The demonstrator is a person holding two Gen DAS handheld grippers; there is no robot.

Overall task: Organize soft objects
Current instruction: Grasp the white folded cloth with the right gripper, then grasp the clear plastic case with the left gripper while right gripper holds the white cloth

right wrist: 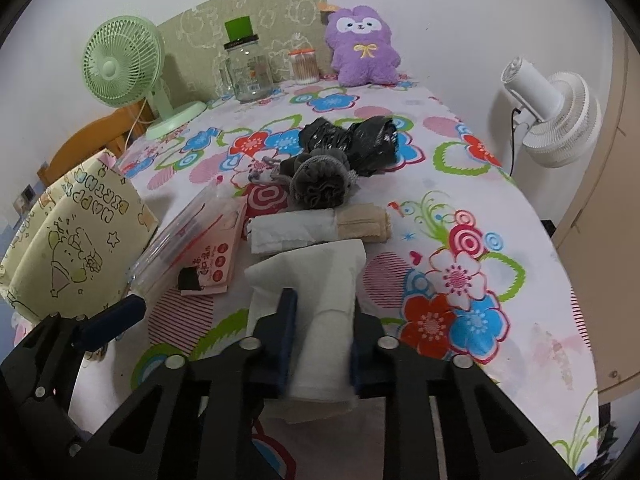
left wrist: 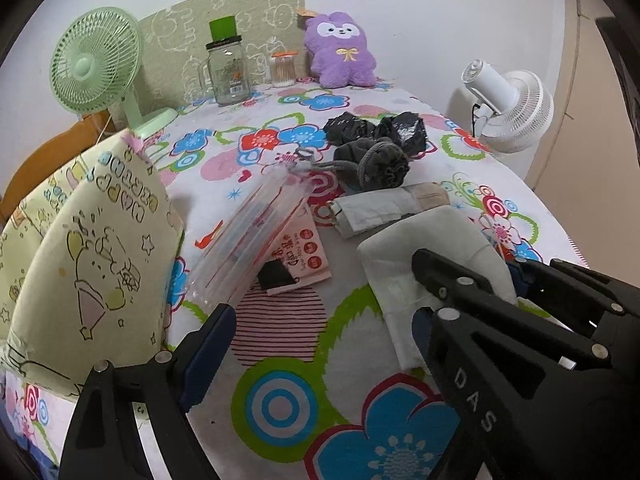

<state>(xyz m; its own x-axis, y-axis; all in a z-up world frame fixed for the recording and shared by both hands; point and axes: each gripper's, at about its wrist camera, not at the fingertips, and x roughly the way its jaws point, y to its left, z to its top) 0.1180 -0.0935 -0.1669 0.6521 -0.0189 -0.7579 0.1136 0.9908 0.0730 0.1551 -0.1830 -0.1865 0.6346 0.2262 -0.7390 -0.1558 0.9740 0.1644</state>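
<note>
Your right gripper [right wrist: 320, 340] pinches the folded white cloth [right wrist: 320, 280] between its fingers, its long axis running away from you over the floral worktop [right wrist: 500, 208]. Your left gripper [left wrist: 320, 320], fingers spread and empty, sits just left. Beyond lie the rolled white-and-beige cloth [right wrist: 316, 230] and the grey mesh pouf [right wrist: 320, 184].

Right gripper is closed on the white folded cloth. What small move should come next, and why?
Probably lift the white folded cloth slightly. The right gripper pinches it from both sides, but its far end rests on the floral table cover. The left gripper is open.
</note>
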